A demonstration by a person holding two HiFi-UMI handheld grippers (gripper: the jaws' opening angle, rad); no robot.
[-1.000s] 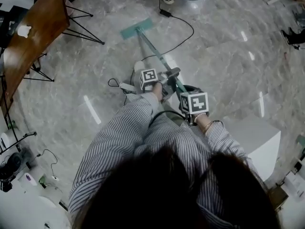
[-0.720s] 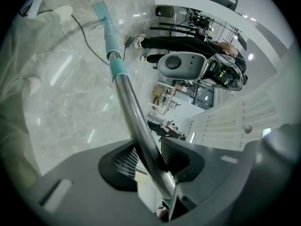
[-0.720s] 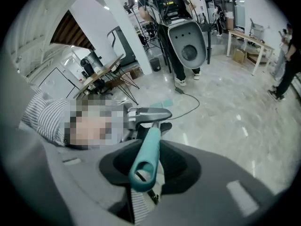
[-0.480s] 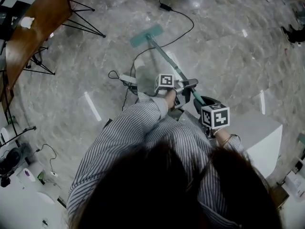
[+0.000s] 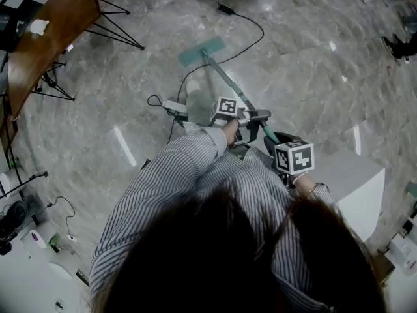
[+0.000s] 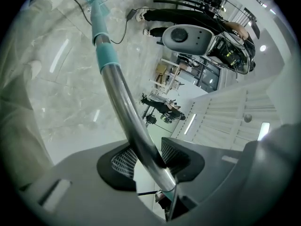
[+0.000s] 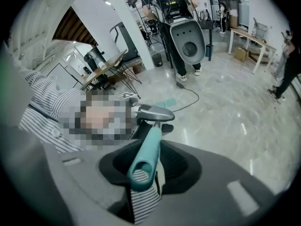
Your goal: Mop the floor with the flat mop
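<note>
**Two tools hold the mop, with its pad down on the floor**

The flat mop [image 5: 225, 77] stands out in front of the person. Its green pad [image 5: 202, 49] lies on the shiny grey floor [image 5: 124, 77]. I cannot tell if the pad lies fully flat. The long pole [image 5: 229, 85] slants up from the pad to the person.

To mop well, I think the pad should stay flat and slide in long, straight lines. Each line should go a little over the last one, so no strip is missed. Push from the low grip and steer from the top grip. A black cable [image 5: 253, 36] runs on the floor just past the pad. The mop should go around it so it does not catch.

The left tool [image 6: 149, 158] is closed tight on the silver part of the pole, lower down. The pole sits between its two dark pads, touching both. The right tool [image 7: 143, 172] is closed on the teal grip [image 7: 148, 147] at the very top of the pole. The open end of the grip sticks out toward the camera.

A brown desk [image 5: 49, 44] stands far off to the left, and a white box [image 5: 352, 181] sits close on the right.
</note>
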